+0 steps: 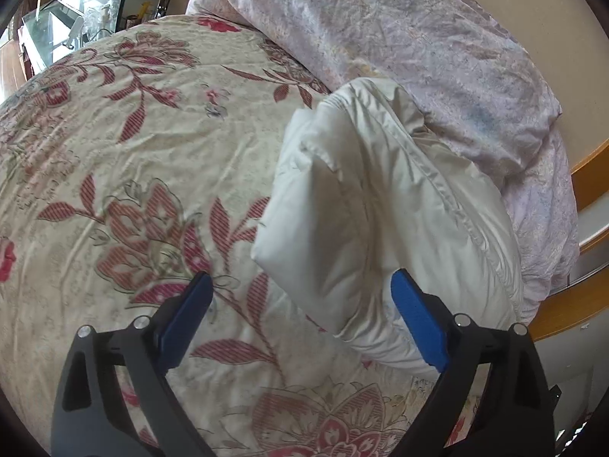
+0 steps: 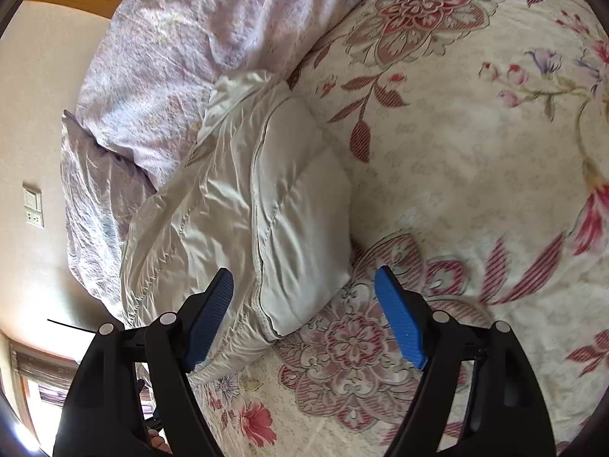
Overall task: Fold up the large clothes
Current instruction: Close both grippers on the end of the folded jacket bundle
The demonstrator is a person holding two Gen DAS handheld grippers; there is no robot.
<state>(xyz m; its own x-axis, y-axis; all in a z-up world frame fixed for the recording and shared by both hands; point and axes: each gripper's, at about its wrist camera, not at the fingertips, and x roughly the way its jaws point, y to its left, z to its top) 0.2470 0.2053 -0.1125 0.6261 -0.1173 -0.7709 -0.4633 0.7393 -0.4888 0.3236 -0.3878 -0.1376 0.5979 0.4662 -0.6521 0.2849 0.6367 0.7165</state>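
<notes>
We count one white padded garment, folded into a thick bundle, lying on one bed with a floral sheet. In the right wrist view the same garment shows two stacked layers, the upper fold sitting on a wider lower one, with stitched seams along the edges. It rests on the sheet and against one crumpled lilac quilt heaped along the bed's far side; in the left wrist view that quilt runs behind the garment toward the wall. One pillow in similar lilac cloth lies beside the quilt near the wall. We see one switch plate on that wall with one socket just below it, and one wooden bed frame at the edge of the left view.

We have two grippers. The left gripper has its jaws spread wide; nothing is between them but the bundle's near corner, and we cannot tell whether the right-hand blue pad touches the garment or only hangs in front of it. The right gripper is also wide apart, holding nothing; its left pad overlaps the garment's lower edge, contact unclear, while the other pad is over the bare sheet.
</notes>
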